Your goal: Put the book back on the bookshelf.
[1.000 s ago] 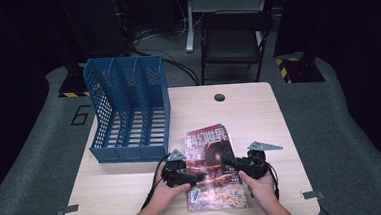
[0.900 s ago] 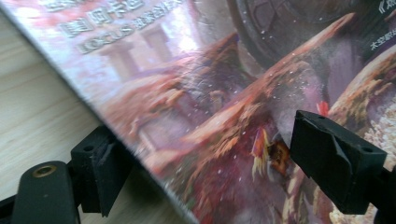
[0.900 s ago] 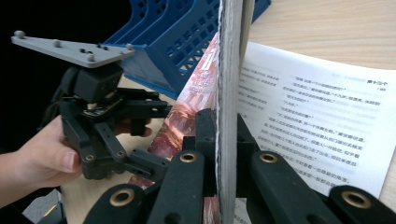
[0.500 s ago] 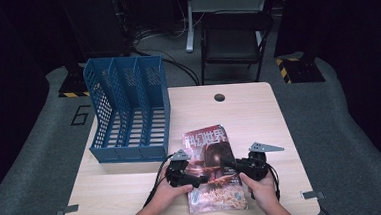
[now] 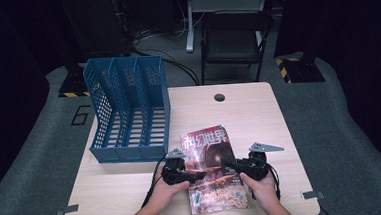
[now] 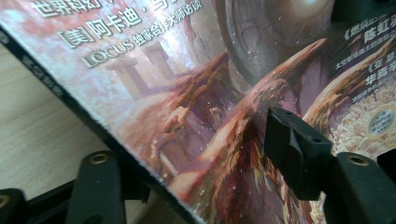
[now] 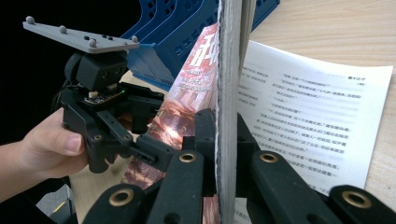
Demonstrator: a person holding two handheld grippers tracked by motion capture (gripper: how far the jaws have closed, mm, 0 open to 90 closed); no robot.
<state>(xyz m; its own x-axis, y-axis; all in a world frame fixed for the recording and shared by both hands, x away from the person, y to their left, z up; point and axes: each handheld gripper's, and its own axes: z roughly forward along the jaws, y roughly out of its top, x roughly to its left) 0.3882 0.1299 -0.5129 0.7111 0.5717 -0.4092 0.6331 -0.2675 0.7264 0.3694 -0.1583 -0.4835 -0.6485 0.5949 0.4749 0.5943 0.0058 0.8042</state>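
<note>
While the right tongs (image 7: 219, 154) clamp the glossy red magazine's (image 5: 209, 161) edge to lift it, the left tongs (image 6: 196, 168), jaws just closing, straddle its spine unpinched.

Glossy paper magazine (image 5: 212, 171); pale matt wood-grain table (image 5: 259, 113); blue perforated plastic file rack (image 5: 128, 111).

Black tongs (image 5: 214, 168), brass-ringed pivots

Dim room, grey floor (image 5: 351, 143), black chair (image 5: 234, 39) behind wooden table (image 5: 259, 113)
</note>
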